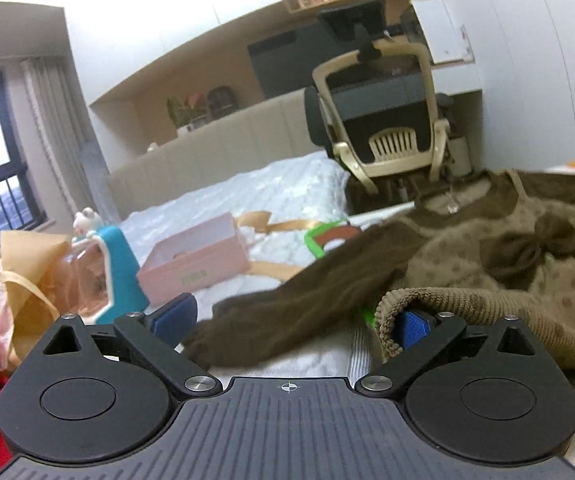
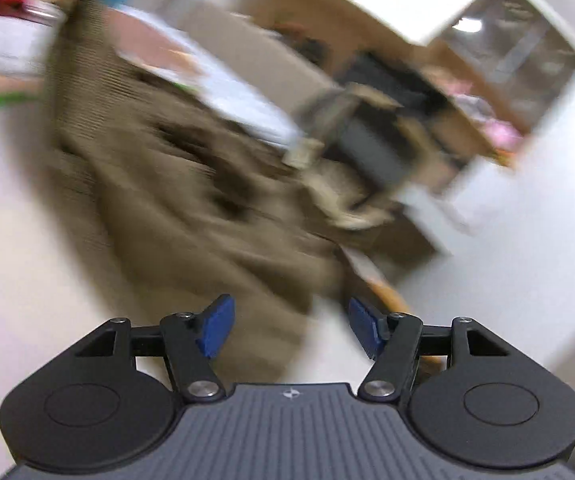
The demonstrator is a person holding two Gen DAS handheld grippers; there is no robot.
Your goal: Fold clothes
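Brown sweater (image 1: pixel 487 248) lies on the bed (image 1: pixel 287 184), sleeve running left — left gripper (image 1: pixel 295 320) nearer, fingers spread, ribbed hem over one; right gripper (image 2: pixel 291 324) spread too (view blurred).

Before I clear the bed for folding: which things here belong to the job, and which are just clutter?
Job: brown dotted sweater; left tongs; right tongs.
Clutter: pink box; blue toy; green hanger; office chair.
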